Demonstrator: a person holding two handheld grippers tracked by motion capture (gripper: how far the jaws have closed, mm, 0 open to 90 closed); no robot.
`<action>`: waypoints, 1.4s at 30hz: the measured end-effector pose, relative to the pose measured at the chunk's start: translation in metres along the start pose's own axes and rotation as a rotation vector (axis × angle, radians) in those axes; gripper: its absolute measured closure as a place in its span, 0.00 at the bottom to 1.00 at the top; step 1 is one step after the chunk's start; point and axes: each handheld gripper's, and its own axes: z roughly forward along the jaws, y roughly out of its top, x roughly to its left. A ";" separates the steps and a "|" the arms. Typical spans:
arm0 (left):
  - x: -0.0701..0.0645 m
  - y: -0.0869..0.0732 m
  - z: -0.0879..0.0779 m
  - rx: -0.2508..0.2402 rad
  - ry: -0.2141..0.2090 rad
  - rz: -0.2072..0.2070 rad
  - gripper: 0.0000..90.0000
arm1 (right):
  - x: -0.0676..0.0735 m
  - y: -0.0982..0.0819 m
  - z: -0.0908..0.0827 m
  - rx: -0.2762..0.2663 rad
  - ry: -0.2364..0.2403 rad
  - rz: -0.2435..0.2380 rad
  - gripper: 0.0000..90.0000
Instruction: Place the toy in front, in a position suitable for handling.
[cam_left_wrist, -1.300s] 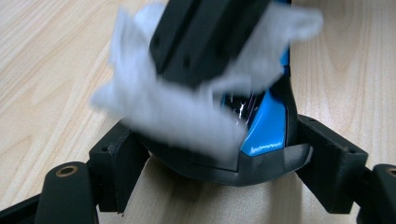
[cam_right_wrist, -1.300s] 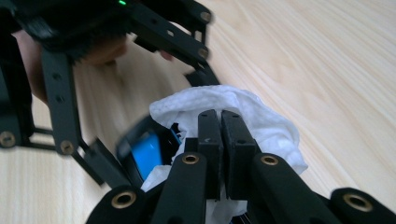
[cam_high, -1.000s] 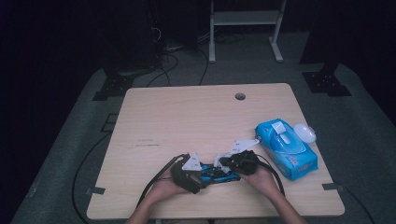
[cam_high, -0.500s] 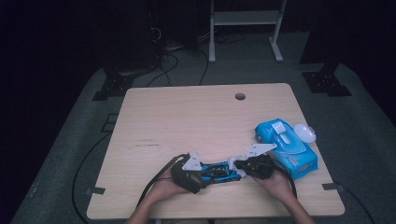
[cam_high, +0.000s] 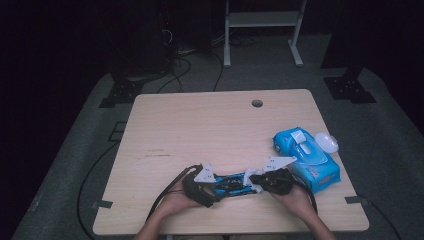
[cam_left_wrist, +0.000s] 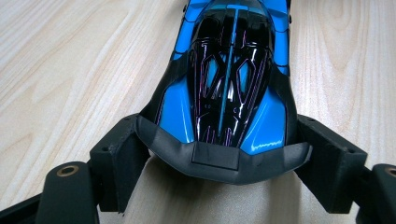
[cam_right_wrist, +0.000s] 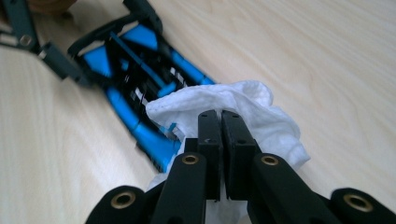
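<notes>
A blue and black toy car lies lengthwise near the table's front edge, between both hands. My left gripper is closed on the car's rear; in the left gripper view the black rear wing spans the gap and both jaws press its ends. My right gripper is shut on a crumpled white wipe, which rests against the car's other end. In the right gripper view the jaws meet over the wipe, and the left gripper holds the car farther off.
A blue pack of wipes lies at the right of the wooden table, close to my right hand, with a white oval cap beside it. A cable hole sits near the far edge. A white stand's legs rise beyond the table.
My right gripper with the wipe has slid a little to the right along the car, toward the blue pack. The left gripper and the car have stayed put.
</notes>
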 end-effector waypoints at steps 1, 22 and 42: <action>0.000 0.000 0.000 0.000 0.000 0.000 0.25 | 0.000 0.000 0.000 0.000 0.000 0.000 0.96; 0.000 0.001 0.000 0.006 0.000 0.001 0.25 | 0.002 -0.008 -0.005 -0.002 -0.011 0.023 0.96; 0.000 0.001 0.001 0.005 -0.003 0.003 0.25 | 0.010 -0.002 -0.003 -0.017 0.032 0.006 0.96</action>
